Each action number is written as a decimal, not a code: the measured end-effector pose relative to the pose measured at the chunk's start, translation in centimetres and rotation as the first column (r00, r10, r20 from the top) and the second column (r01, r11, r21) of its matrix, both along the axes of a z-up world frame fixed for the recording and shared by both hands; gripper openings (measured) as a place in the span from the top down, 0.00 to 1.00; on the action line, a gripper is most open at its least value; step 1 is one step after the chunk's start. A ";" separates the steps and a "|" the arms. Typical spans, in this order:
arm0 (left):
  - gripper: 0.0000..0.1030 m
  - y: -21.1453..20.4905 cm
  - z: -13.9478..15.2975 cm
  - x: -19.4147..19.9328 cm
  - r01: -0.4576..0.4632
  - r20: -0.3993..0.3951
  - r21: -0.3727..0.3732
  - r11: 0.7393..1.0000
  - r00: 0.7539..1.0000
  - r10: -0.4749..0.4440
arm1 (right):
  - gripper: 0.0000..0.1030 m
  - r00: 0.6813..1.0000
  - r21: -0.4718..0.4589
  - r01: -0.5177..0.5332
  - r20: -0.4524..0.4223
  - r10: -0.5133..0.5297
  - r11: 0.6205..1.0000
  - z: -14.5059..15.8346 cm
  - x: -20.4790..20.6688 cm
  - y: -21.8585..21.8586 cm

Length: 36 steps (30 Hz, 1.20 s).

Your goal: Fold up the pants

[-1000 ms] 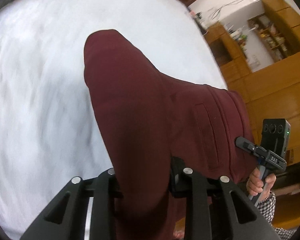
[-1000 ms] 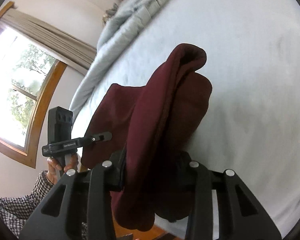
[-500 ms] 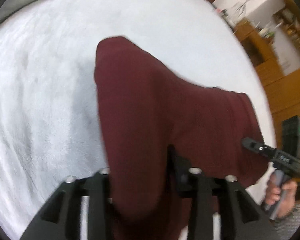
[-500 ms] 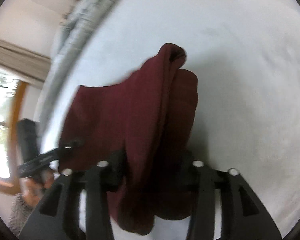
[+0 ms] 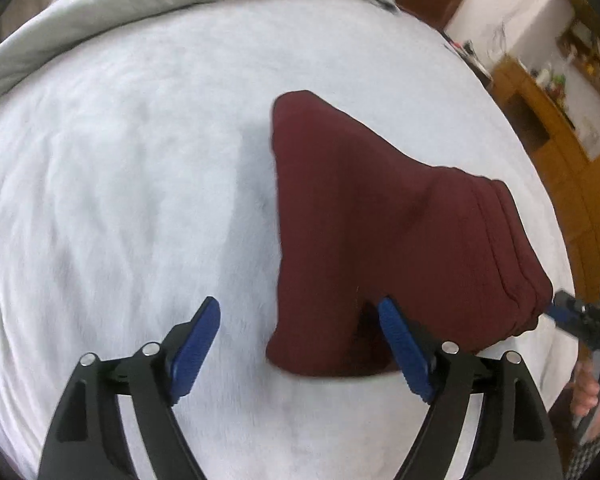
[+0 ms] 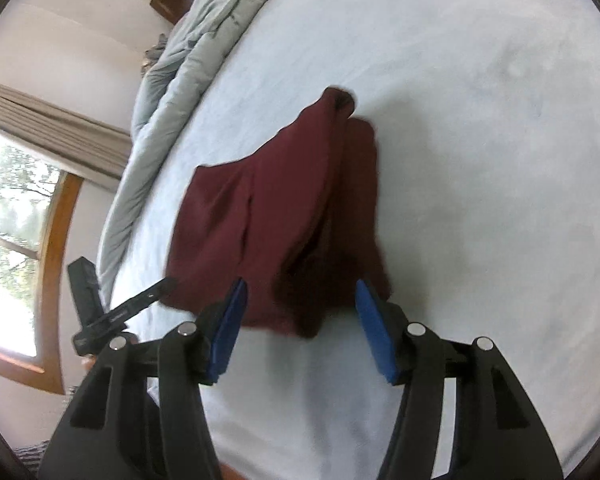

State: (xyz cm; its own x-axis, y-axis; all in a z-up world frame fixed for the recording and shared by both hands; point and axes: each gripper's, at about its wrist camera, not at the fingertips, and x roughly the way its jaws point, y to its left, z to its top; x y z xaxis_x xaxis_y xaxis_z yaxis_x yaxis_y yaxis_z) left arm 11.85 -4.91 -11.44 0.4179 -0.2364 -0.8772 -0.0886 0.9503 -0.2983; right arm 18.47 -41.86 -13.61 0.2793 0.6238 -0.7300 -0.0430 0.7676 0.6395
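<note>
Pants (image 5: 380,232), maroon and folded, lie on the white bed (image 5: 120,180). Left gripper (image 5: 300,344) and right gripper (image 6: 300,320) both hover spread wide at the near edge, holding nothing. Grey blanket (image 6: 168,68) lies beyond.

the pants (image 5: 388,240) were soft, matt maroon knit cloth. the bed (image 5: 140,184) wore fuzzy white fabric. each gripper (image 5: 300,336) (image 6: 300,312) was matt black plastic with ribbed blue pads (image 5: 196,344) and shiny metal bolts.
</note>
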 end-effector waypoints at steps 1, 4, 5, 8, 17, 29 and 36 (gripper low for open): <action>0.20 0.0 -0.1 -0.6 -0.015 0.005 -0.004 1.000 1.000 0.015 | 0.45 1.000 0.012 -0.006 -0.011 0.006 1.000 -0.1 -0.1 0.5; 0.20 0.0 -0.7 -0.8 -0.040 -0.005 -0.028 0.999 0.999 0.040 | 0.45 0.998 0.014 -0.011 -0.055 0.012 1.000 -1.0 0.9 2.3; 0.20 -0.3 -1.0 -0.4 -0.046 -0.019 -0.043 0.998 0.999 0.045 | 0.47 0.997 0.021 -0.013 -0.071 0.014 1.000 -1.5 1.2 2.8; 0.19 -0.5 -1.4 0.7 -0.060 -0.049 -0.054 0.997 0.997 0.058 | 0.69 0.997 -0.010 -0.024 -0.069 0.023 1.000 -1.4 1.4 3.8; 0.14 -2.7 -2.5 3.3 -0.028 -0.072 -0.014 1.000 0.997 0.027 | 0.71 0.995 -0.087 -0.005 -0.095 -0.003 0.996 -3.2 0.3 3.7; 0.10 -5.3 3.1 1.0 0.012 0.007 0.143 0.990 1.000 -0.013 | 0.45 1.000 -0.268 -0.007 0.019 0.013 0.963 2.2 -2.4 5.9; 0.06 -6.7 6.8 -1.8 0.019 0.063 0.196 0.980 0.998 -0.032 | 0.34 0.998 -0.375 0.014 0.058 0.008 0.927 4.9 -4.9 7.7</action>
State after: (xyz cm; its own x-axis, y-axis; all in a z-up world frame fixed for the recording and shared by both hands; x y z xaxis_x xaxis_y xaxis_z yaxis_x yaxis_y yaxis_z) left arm 10.05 -11.59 -4.66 0.4718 -0.0741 -0.8786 -0.0503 0.9926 -0.1107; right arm 13.61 -34.20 -8.70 0.3295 0.3065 -0.8930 -0.0687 0.9511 0.3011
